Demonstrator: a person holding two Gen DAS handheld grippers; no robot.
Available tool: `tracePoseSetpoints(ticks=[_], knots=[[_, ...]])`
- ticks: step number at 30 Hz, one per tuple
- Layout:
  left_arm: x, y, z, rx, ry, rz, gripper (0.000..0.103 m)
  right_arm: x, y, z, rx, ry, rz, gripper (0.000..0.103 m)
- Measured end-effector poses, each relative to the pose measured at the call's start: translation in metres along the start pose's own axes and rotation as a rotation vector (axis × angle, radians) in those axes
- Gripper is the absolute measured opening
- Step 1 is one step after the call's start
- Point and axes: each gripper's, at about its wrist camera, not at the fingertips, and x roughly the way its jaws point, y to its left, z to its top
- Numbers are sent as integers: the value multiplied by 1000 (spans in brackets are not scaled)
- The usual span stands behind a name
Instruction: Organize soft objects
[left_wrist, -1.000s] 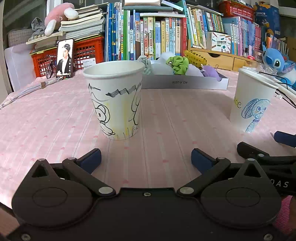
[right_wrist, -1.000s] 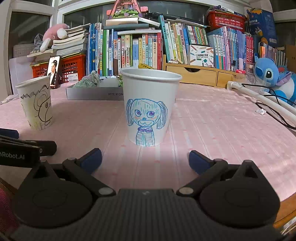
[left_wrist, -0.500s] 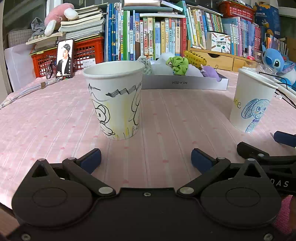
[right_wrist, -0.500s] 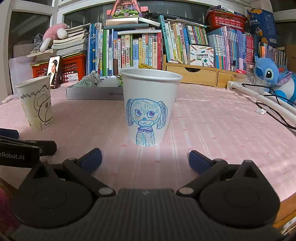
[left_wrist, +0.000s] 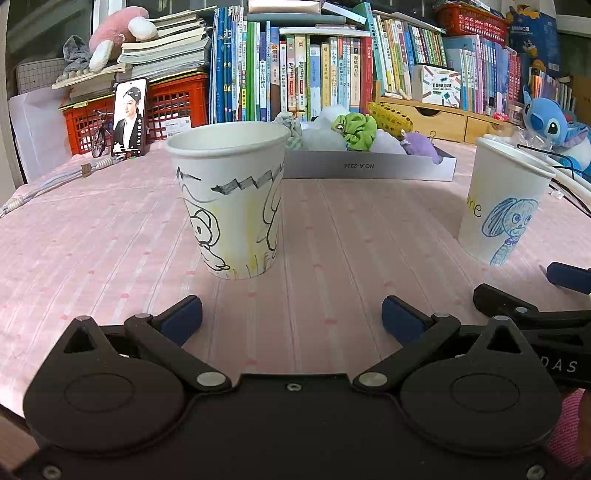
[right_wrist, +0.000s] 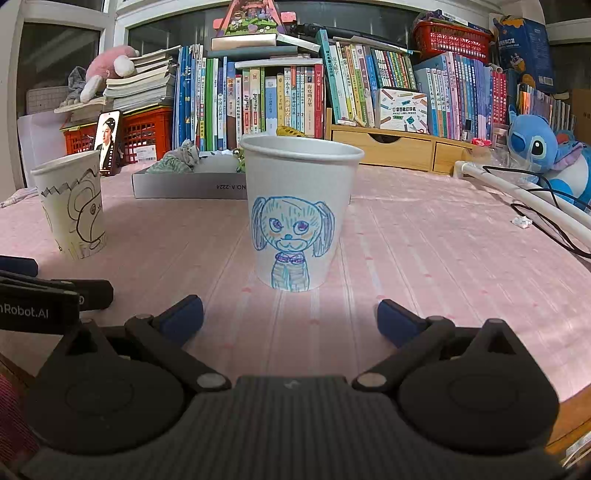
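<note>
Both grippers, left gripper (left_wrist: 291, 314) and right gripper (right_wrist: 290, 314), wide apart, empty; scrunchies (left_wrist: 356, 127) heaped in tray (left_wrist: 369, 167), long axis crosswise.

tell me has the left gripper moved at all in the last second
No. In the left wrist view the black-drawing cup and grey tray sit where they did earlier, so the left gripper has held position.

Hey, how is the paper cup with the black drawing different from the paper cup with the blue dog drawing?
The white paper cup with the black outline drawing carries a black cartoon figure with yellow scribble near its base; the white paper cup with the blue dog drawing shows a blue long-eared dog. The black-drawn cup stands before the left gripper, the blue-dog cup before the right gripper. Both stand upright on the pink tablecloth.
</note>
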Motion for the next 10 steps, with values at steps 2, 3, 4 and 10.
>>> tracePoseSetpoints(ticks=[2, 3, 4, 10], knots=[[0, 0, 0, 1, 0, -1, 103, 1, 0, 0, 0, 0, 0, 103], [0, 0, 0, 1, 0, -1, 103, 0, 0, -1, 0, 0, 0, 103], [0, 0, 0, 1, 1, -1, 103, 0, 0, -1, 0, 0, 0, 103], [0, 0, 0, 1, 0, -1, 103, 0, 0, -1, 0, 1, 0, 103]])
